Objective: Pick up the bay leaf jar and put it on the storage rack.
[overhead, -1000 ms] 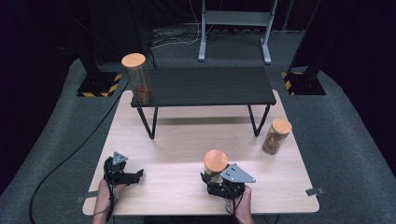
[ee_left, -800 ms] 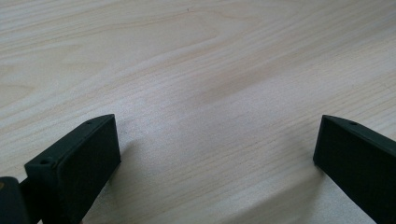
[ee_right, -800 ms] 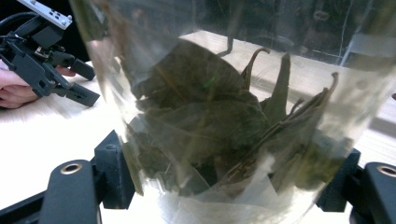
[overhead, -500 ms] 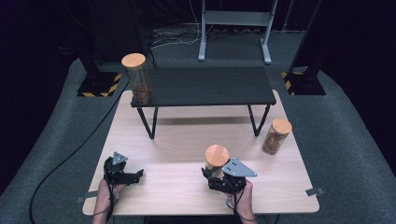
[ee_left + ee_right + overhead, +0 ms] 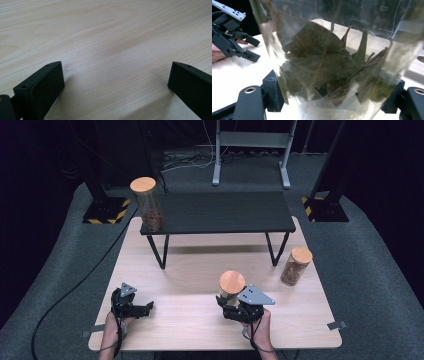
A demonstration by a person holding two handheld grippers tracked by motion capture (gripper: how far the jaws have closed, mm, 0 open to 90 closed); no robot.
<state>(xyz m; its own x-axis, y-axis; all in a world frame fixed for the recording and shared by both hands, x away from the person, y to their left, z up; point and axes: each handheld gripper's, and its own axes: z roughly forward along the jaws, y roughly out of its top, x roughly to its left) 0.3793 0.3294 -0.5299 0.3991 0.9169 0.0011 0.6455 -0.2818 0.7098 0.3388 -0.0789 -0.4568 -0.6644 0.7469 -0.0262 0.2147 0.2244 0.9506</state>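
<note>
the left gripper [image 5: 147, 307] sits low near the person's edge of the table, held by the left hand [image 5: 116, 326], and its two black jaws stand wide apart with nothing between them. the right gripper [image 5: 226, 301] is held by the right hand [image 5: 256, 325], and its jaws are squeezed tight on both sides of a clear jar [image 5: 332, 62]. both forearms come in from the bottom of the high view.

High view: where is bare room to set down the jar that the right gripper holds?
Free: the black shelf right of its jar, and the wooden table between the grippers. Tighter near the right-edge jar.
</note>
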